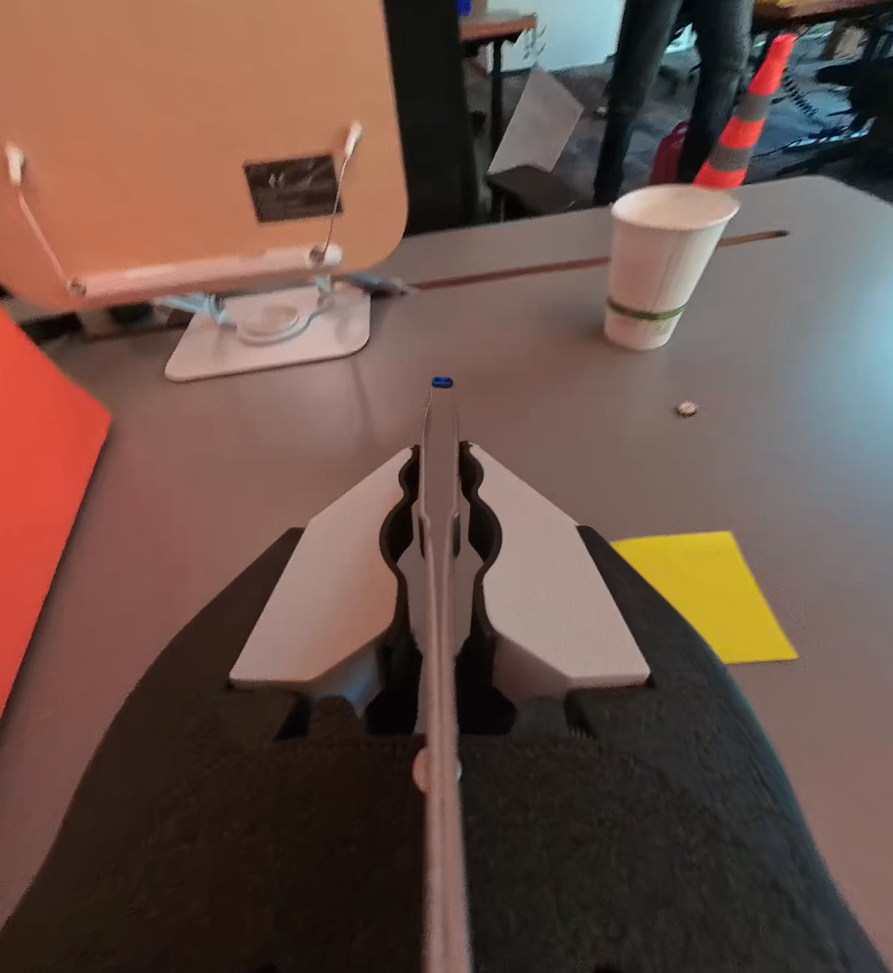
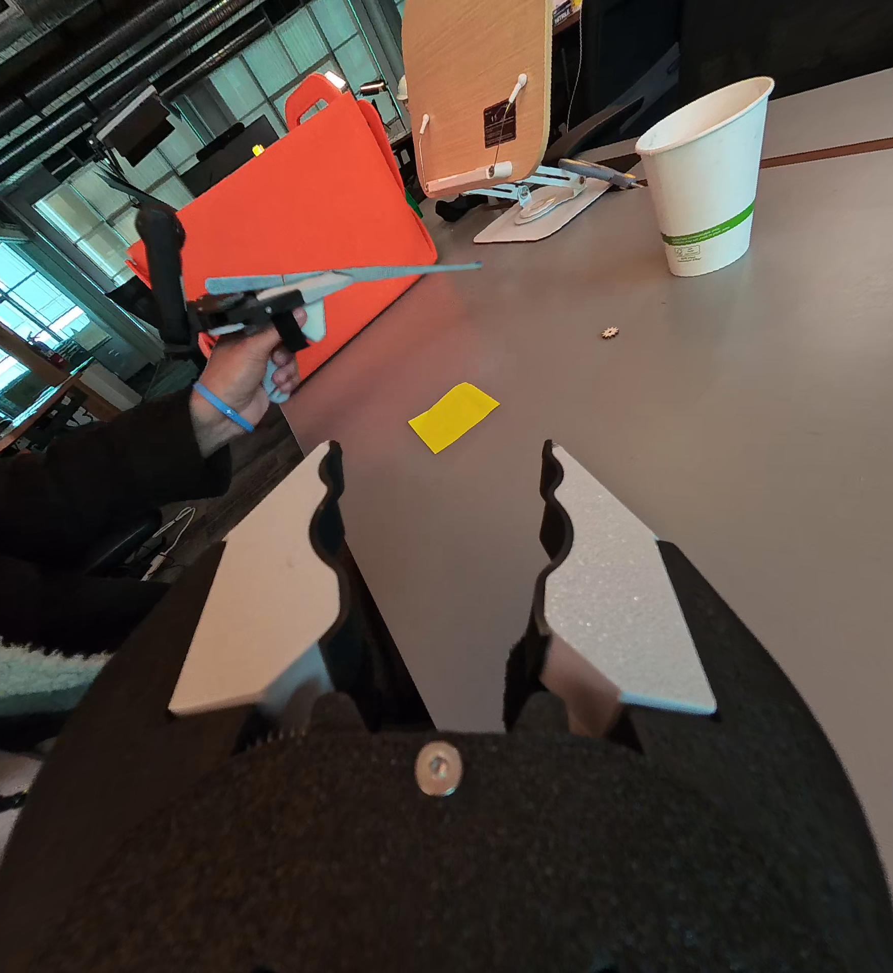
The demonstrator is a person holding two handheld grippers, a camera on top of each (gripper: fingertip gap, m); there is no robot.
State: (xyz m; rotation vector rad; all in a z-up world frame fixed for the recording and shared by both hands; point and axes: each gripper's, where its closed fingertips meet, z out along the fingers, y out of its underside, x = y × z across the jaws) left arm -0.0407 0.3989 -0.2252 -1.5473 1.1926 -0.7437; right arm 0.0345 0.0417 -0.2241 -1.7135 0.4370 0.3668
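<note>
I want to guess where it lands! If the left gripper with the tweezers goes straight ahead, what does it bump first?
Probably the table. The left gripper holds tweezers pointing slightly down over bare tabletop. Beyond stands the wooden stand; the cup sits off to the right. Depth is hard to judge.

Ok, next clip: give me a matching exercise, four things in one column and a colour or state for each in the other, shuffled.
Things:
1. left gripper
2. right gripper
3. paper cup
4. paper slip

States:
A. lies flat on the table, yellow
B. open, holding nothing
C. shut on long tweezers
D. stands upright, white with a green band

Pairs: 1-C, 2-B, 3-D, 4-A
</note>
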